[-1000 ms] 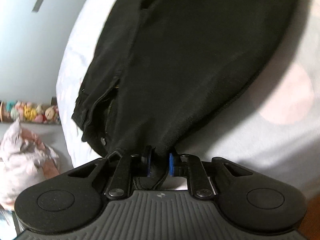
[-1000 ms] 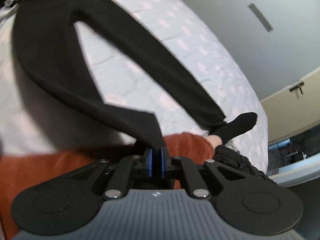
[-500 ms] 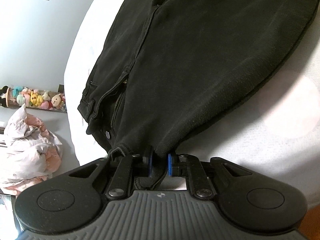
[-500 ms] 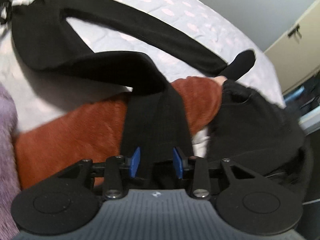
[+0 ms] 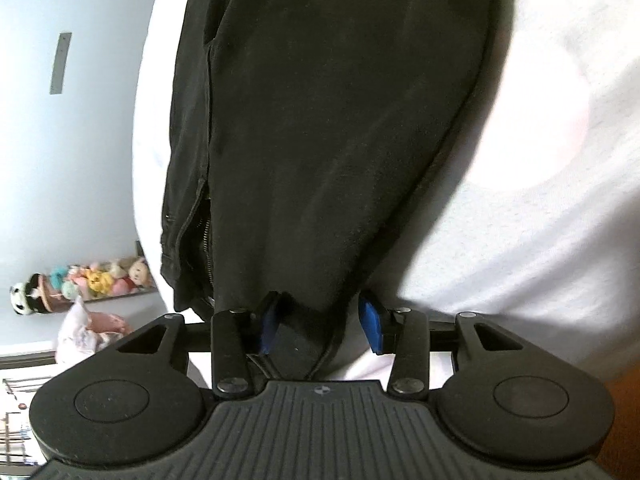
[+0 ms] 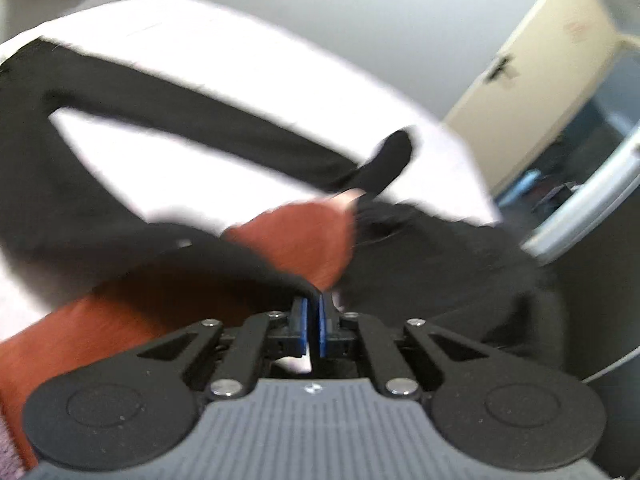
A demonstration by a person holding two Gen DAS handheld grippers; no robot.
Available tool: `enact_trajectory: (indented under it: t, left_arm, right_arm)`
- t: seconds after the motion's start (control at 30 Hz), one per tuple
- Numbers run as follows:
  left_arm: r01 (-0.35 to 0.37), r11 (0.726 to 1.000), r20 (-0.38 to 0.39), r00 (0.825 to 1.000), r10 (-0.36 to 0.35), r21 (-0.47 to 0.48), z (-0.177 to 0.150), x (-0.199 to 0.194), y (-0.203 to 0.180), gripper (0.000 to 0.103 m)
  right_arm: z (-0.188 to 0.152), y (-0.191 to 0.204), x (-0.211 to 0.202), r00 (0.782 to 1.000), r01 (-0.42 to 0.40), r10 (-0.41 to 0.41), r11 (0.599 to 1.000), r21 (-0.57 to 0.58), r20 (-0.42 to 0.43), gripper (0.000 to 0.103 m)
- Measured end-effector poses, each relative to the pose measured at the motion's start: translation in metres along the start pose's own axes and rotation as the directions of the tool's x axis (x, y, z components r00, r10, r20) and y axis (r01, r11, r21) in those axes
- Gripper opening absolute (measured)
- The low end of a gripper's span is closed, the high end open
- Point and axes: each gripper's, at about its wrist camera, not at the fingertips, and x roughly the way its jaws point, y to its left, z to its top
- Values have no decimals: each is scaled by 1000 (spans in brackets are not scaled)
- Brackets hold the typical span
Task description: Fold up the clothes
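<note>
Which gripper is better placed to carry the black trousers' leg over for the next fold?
Right, probably. The right gripper is shut on a leg end of the black trousers; the left gripper is opening, with waist fabric between its pads but unpinched.

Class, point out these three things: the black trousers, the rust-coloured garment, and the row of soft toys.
black trousers (image 5: pixel 340 120), left wrist view, middle of the seat panel.
rust-coloured garment (image 6: pixel 296 236), right wrist view, its upper end.
row of soft toys (image 5: pixel 96 280), left wrist view, yellow toy mid-row.
</note>
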Motion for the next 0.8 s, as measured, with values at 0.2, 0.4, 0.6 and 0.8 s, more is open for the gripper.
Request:
enact_trajectory:
  t: [0.2, 0.4, 0.6, 0.8]
  left_arm:
    - [-71, 984, 8, 997, 74, -164, -8, -13, 22, 12]
    - [-51, 893, 37, 996, 76, -447, -15, -40, 109, 12]
    - [-2, 851, 46, 998, 30, -525, -1, -38, 182, 12]
    - [16, 867, -4, 1000, -21, -498, 23, -1, 233, 12]
  right_arm:
    - [35, -4, -1, 988, 132, -129, 990, -40, 86, 6]
    - [66, -5, 27, 980, 190, -182, 977, -101, 81, 6]
    - [108, -30, 89, 970, 245, -242, 962, -124, 37, 6]
    - [157, -50, 176, 965, 256, -262, 951, -172, -12, 6]
